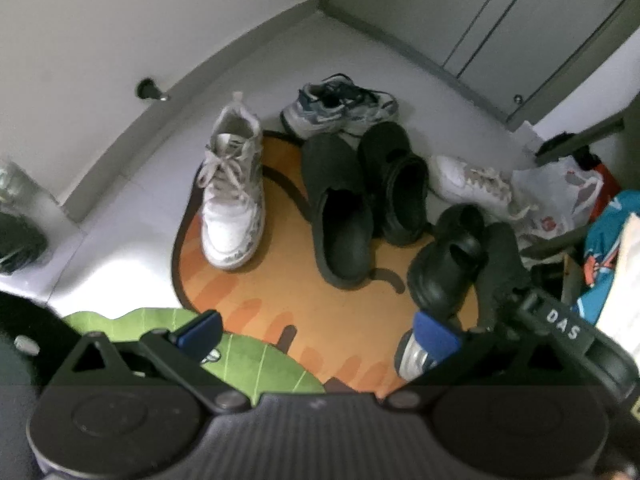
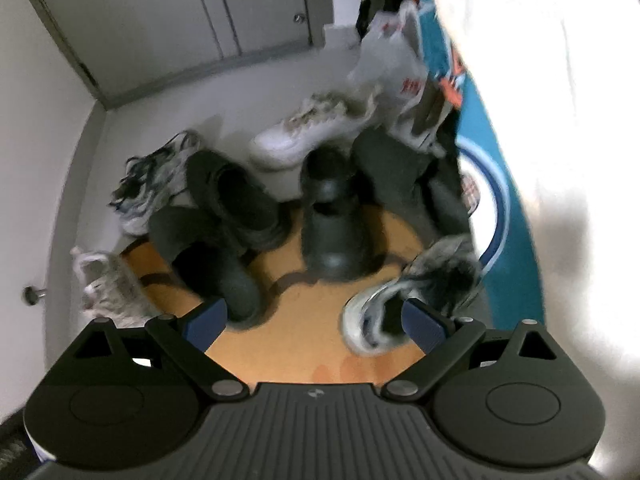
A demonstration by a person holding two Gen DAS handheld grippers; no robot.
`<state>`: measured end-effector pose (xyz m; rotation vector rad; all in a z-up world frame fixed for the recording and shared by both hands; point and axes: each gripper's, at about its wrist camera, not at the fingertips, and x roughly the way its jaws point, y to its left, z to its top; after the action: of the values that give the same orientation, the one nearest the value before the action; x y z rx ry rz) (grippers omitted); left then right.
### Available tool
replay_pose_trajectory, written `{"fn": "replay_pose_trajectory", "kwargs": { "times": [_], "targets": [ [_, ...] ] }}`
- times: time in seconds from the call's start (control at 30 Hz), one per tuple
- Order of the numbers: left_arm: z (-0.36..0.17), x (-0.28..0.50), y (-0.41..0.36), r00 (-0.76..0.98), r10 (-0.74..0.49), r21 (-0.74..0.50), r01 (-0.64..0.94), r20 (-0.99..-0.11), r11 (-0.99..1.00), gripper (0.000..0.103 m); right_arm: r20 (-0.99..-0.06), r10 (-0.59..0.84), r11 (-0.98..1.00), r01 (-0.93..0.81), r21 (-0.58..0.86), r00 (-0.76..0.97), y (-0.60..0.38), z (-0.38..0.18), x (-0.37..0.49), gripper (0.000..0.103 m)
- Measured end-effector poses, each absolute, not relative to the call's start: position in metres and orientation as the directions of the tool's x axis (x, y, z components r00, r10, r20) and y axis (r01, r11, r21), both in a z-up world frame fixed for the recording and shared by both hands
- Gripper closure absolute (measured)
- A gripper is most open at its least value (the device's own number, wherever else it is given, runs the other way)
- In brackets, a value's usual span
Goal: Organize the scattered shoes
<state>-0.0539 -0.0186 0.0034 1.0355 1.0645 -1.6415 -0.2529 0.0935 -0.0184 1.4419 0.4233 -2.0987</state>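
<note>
Several shoes lie loose on an orange mat (image 1: 288,292). A white high-top sneaker (image 1: 232,192) stands at the left and a grey-blue sneaker (image 1: 340,108) lies at the back. Two dark clogs (image 1: 340,208) overlap in the middle, a black clog (image 1: 448,264) sits to the right, and a white sneaker (image 1: 472,180) lies behind it. My left gripper (image 1: 318,334) hangs open above the mat's near edge. My right gripper (image 2: 316,322) is also open and holds nothing. Its right finger is in front of a silver-grey sneaker (image 2: 412,292). The black clog (image 2: 336,220) lies ahead of it.
Grey cabinet doors (image 1: 500,20) and white walls close in the corner. A door stop (image 1: 150,90) sticks out at the left. At the right are a plastic bag (image 1: 560,192) and a teal cloth (image 2: 480,160). A green leaf-shaped mat part (image 1: 248,356) lies under my left gripper.
</note>
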Motion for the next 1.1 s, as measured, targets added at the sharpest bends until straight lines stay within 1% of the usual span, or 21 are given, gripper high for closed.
{"fn": "replay_pose_trajectory", "kwargs": {
  "times": [0.13,0.27,0.47,0.53,0.63,0.73,0.83,0.93,1.1],
  "targets": [
    [-0.007,-0.04,-0.044,-0.261,-0.236,-0.208,0.951,-0.936,-0.229,0.0,-0.938,-0.221,-0.789,0.614,0.011,-0.267,0.08,-0.038,-0.249,0.006],
    [-0.026,-0.029,-0.07,-0.238,-0.212,-0.196,0.96,-0.948,-0.201,0.0,-0.938,-0.233,-0.76,0.649,0.012,-0.255,0.067,-0.049,-0.245,0.006],
    [-0.047,-0.036,-0.102,-0.234,-0.159,-0.188,0.947,-0.959,-0.259,0.0,-0.936,-0.206,-0.776,0.63,-0.022,-0.286,0.049,-0.057,-0.253,0.006],
    [-0.05,-0.039,-0.106,-0.244,-0.144,-0.199,0.942,-0.959,-0.27,0.0,-0.929,-0.208,-0.772,0.634,-0.035,-0.305,0.04,-0.056,-0.255,0.006],
    [-0.056,-0.048,-0.11,-0.281,-0.096,-0.248,0.933,-0.955,-0.261,0.0,-0.927,-0.229,-0.76,0.649,-0.021,-0.299,0.029,-0.053,-0.253,0.006],
    [-0.059,-0.066,-0.108,-0.322,-0.045,-0.286,0.89,-0.946,-0.354,0.0,-0.924,-0.254,-0.744,0.668,-0.002,-0.285,0.02,-0.049,-0.251,0.006],
    [-0.049,-0.076,-0.108,-0.357,-0.07,-0.292,0.848,-0.931,-0.443,0.0,-0.914,-0.288,-0.738,0.675,0.022,-0.286,0.017,-0.04,-0.254,0.006],
    [-0.038,-0.075,-0.103,-0.367,-0.132,-0.256,0.823,-0.921,-0.507,0.0,-0.906,-0.293,-0.788,0.614,0.047,-0.306,0.026,-0.031,-0.257,0.006],
    [-0.019,-0.069,-0.092,-0.411,-0.151,-0.263,0.783,-0.899,-0.563,0.0,-0.896,-0.357,-0.777,0.616,0.128,-0.264,0.033,-0.019,-0.246,0.007]
  ]
}}
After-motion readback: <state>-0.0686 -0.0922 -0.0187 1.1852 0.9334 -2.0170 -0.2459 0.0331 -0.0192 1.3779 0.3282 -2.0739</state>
